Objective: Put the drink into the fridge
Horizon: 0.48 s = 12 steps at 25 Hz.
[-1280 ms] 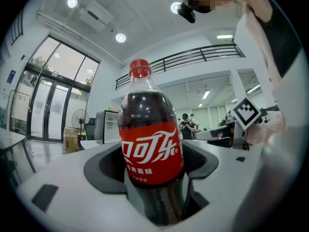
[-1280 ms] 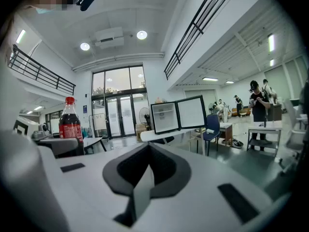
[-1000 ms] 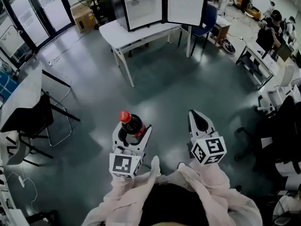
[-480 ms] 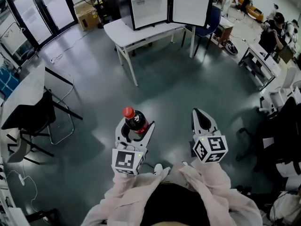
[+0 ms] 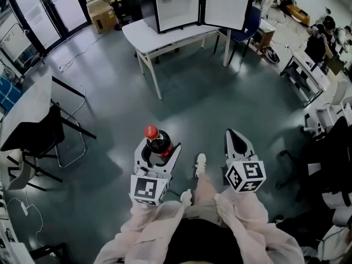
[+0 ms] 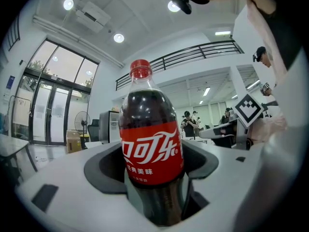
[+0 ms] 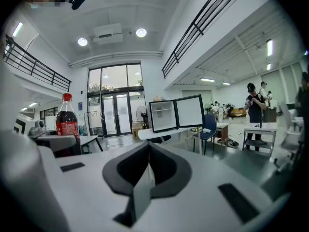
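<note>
Left gripper view shows the left hand-held gripper (image 6: pixel 154 199) clamped on the drink (image 6: pixel 150 144), a cola bottle with a red cap and red label. The jaws press in on the dark lower body from both sides, just below the label, and the bottle stands upright between them. Holding it low and vertical suits a carry: the weight sits over the jaws and the liquid stays level. To its right, at about the same height, the right hand-held gripper (image 7: pixel 147 164) has its jaws closed together on nothing. It looks spare for now, perhaps free to deal with a door or to steady something, though that is a guess.

Below both grippers lies bare floor (image 5: pixel 220 103), with the person's shoe (image 5: pixel 201 163) between them, which suggests a walking step. Well ahead of the grippers stands a white desk (image 5: pixel 144 37), and on it sits the small fridge (image 5: pixel 175 4). Its door (image 5: pixel 225 7) is swung wide to the right, so the white shelves inside face the person. With the door already open, no opening move seems needed and the bottle could go straight in. The drink is thus at the carry stage, well apart from the fridge, and the approach across open floor is yet to be made. Since the fridge sits at desk height, the bottle will probably need raising to meet a shelf.
</note>
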{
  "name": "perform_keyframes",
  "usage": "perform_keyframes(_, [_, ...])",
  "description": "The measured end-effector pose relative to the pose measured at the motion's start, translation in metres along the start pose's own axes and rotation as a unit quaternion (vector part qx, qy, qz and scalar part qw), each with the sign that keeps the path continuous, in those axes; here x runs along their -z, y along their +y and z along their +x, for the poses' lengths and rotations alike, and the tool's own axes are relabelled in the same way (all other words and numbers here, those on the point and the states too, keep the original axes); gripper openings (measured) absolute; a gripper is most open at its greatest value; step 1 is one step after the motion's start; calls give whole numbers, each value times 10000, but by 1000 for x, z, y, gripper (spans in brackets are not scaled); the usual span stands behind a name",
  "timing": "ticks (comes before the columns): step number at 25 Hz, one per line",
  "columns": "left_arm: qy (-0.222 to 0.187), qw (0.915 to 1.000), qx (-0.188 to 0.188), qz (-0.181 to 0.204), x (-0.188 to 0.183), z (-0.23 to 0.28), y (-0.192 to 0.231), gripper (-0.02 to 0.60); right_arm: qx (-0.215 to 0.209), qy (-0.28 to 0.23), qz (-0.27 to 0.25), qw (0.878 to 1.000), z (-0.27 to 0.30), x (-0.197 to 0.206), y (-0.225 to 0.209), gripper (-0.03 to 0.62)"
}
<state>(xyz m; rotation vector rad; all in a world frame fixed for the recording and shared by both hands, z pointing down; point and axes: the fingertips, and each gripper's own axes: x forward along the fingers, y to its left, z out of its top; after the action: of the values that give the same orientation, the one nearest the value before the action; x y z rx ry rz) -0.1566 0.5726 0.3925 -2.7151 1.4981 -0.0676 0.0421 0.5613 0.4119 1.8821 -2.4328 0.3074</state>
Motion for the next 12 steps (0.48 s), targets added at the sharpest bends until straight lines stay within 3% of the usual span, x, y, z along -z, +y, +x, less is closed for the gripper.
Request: perform_keyframes(12, [-54, 9996, -268, -20, 0, 111, 40, 341, -323, 134, -75, 9994, 116, -19, -52, 11])
